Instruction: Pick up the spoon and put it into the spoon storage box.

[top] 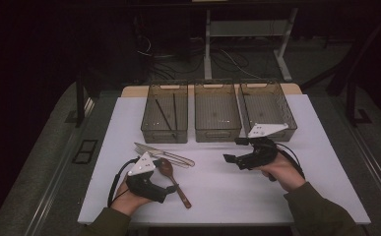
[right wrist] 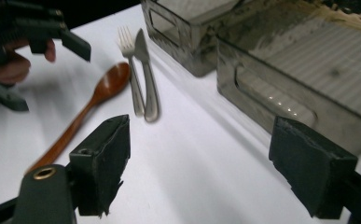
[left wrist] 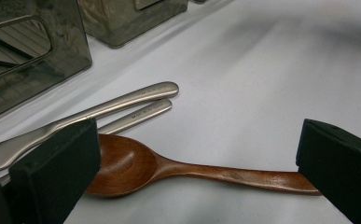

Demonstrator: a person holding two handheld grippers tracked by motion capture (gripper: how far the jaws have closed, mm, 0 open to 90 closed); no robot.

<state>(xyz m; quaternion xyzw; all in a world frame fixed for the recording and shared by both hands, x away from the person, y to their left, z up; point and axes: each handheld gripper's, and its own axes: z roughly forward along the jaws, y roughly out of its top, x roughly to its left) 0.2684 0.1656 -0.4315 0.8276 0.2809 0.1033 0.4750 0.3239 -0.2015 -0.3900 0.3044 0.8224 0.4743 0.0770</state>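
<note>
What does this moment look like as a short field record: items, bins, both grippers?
surface: white table
cutlery: wooden spoon, metal fork and knife side by side
bins: three clear bins in a row; left bin holds dark sticks
left gripper: open, jaws astride the spoon
right gripper: open, nothing between jaws

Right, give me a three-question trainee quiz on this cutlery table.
1. True or false: the wooden spoon lies between the open jaws of the left gripper.
2. Which bin holds two dark sticks: A left bin, B middle bin, C right bin?
3. Fill in: beside the spoon lie a knife and a ____.

Key: 1 true; 2 A; 3 fork.
</note>
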